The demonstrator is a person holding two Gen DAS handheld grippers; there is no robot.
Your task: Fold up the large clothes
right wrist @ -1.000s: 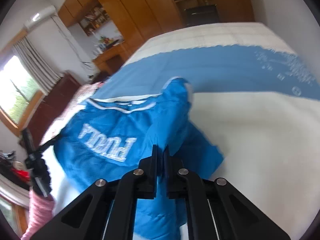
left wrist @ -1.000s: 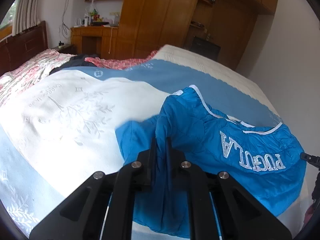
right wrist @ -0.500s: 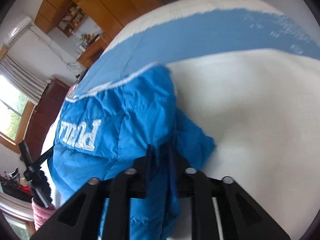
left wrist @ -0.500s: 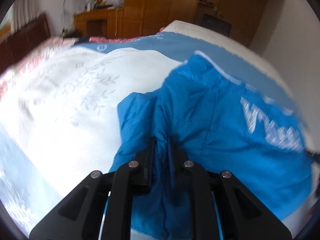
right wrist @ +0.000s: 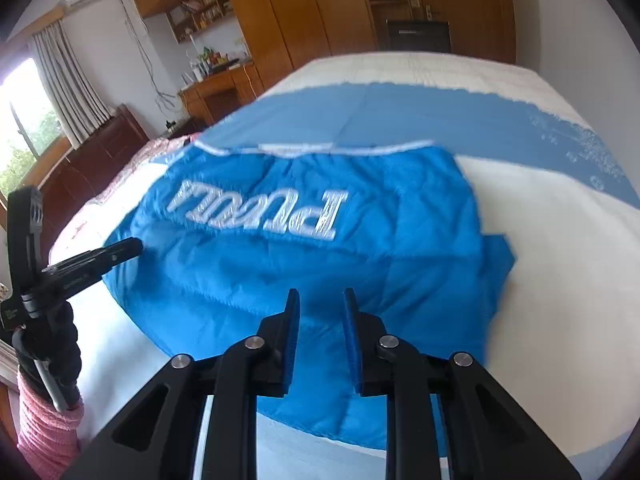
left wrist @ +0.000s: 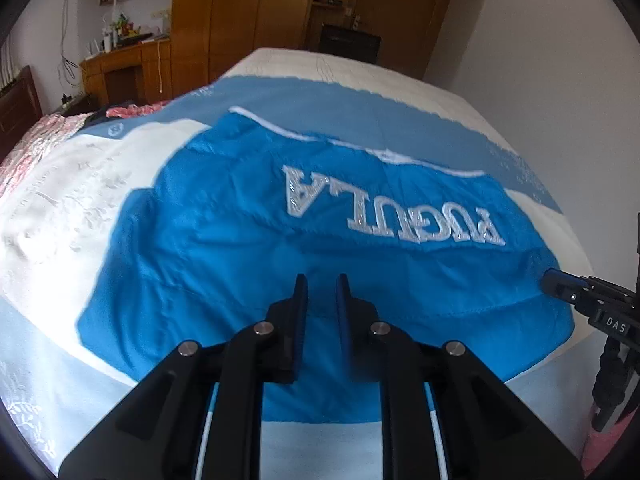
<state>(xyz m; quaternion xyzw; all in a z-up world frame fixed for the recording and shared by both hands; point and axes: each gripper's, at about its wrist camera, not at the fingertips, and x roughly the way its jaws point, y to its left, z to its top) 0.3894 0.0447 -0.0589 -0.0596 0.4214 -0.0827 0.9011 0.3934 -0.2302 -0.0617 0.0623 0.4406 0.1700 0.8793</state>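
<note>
A bright blue quilted jacket [left wrist: 320,248] with white lettering lies folded flat on the bed; it also shows in the right wrist view [right wrist: 320,248]. My left gripper [left wrist: 321,280] is open and empty, its fingers just above the jacket's near edge. My right gripper [right wrist: 320,296] is open and empty, likewise over the near edge. The right gripper's tip shows at the right edge of the left wrist view [left wrist: 560,284]; the left gripper shows at the left of the right wrist view [right wrist: 120,250], beside the jacket's end.
The bed cover [left wrist: 60,208] is white with blue bands. A pink patterned quilt [left wrist: 32,140] lies at the far left. Wooden wardrobes [left wrist: 248,20] and a desk [left wrist: 128,64] stand beyond the bed. A wall [left wrist: 552,60] runs along the right.
Both grippers let go of the jacket fold and opened. The raised fold now lies flat on the bed, and both grippers have drawn back to its near edge.
</note>
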